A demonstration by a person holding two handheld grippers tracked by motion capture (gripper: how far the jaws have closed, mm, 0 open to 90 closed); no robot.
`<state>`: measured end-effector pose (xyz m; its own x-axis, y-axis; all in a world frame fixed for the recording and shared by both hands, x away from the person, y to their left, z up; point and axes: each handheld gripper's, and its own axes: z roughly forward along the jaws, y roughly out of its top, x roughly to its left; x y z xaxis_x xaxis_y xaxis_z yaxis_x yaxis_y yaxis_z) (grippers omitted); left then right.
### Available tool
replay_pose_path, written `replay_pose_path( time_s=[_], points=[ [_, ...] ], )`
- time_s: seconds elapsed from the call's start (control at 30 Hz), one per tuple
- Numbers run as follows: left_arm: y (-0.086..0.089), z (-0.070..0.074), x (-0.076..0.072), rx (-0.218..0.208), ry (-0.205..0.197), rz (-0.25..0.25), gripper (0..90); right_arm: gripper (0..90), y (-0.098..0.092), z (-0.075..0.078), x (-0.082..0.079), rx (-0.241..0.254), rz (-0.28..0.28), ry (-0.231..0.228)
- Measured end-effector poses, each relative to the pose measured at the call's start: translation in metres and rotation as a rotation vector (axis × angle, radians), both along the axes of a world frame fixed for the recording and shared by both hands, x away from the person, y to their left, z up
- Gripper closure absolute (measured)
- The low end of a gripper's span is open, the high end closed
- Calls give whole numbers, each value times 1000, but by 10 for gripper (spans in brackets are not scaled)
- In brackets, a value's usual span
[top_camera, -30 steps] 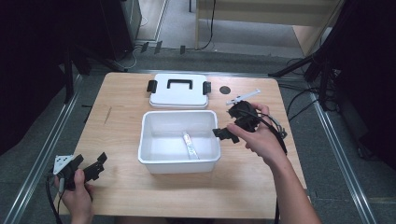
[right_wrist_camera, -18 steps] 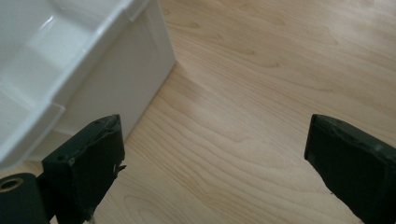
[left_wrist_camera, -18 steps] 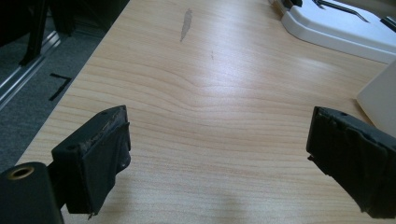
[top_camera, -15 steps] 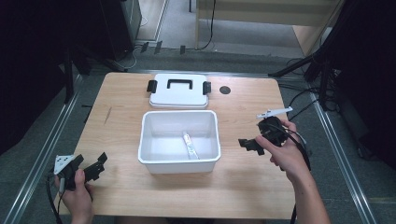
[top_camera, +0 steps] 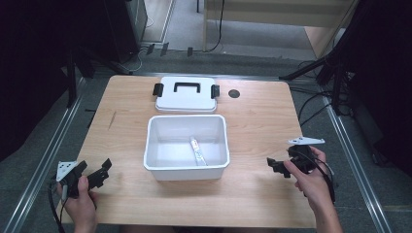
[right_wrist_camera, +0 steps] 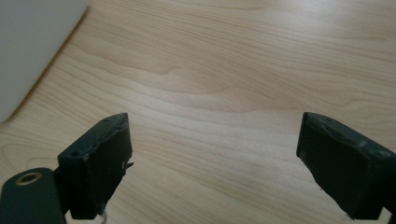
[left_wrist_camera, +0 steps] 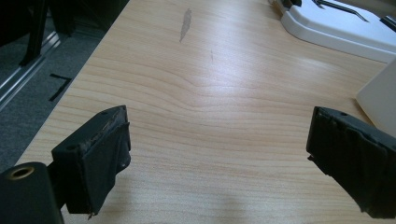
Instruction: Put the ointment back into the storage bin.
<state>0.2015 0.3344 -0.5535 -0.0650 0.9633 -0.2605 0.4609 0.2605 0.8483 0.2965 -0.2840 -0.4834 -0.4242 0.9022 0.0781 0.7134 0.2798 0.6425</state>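
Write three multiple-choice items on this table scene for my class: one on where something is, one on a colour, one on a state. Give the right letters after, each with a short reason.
1. Where does the lid lie?
A. on the bin
B. behind the bin, on the table
C. on the floor

2. What colour is the bin?
A. white
B. blue
C. black

3. How do the right gripper's jaws stand?
A. shut on the tube
B. shut on nothing
C. open, with nothing between them

Answers:
1 B, as the high view shows the lid flat on the table at the bin's far side.
2 A, as its walls and floor are white.
3 C, as the right gripper view shows bare wood between jaws set wide apart, while the tube lies in the bin.
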Motion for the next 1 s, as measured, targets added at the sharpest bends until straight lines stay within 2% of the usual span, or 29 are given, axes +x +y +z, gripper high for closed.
replay_pose_path(
  time_s=[0.37,0.5,0.6,0.73,1.0],
  points=[
    [0,0,0,1,0,0,66,131,-35,-28,-24,2,-89,-59],
    [0,0,0,2,-4,1,66,132,-47,-38,-36,19,-111,-95],
    [0,0,0,2,-2,1,66,134,-61,-46,-47,54,-134,-116],
    [0,0,0,2,-1,1,67,134,-68,-51,-54,56,-144,-129],
    [0,0,0,-2,-3,1,67,134,-87,-59,-75,82,-155,-184]
  ],
)
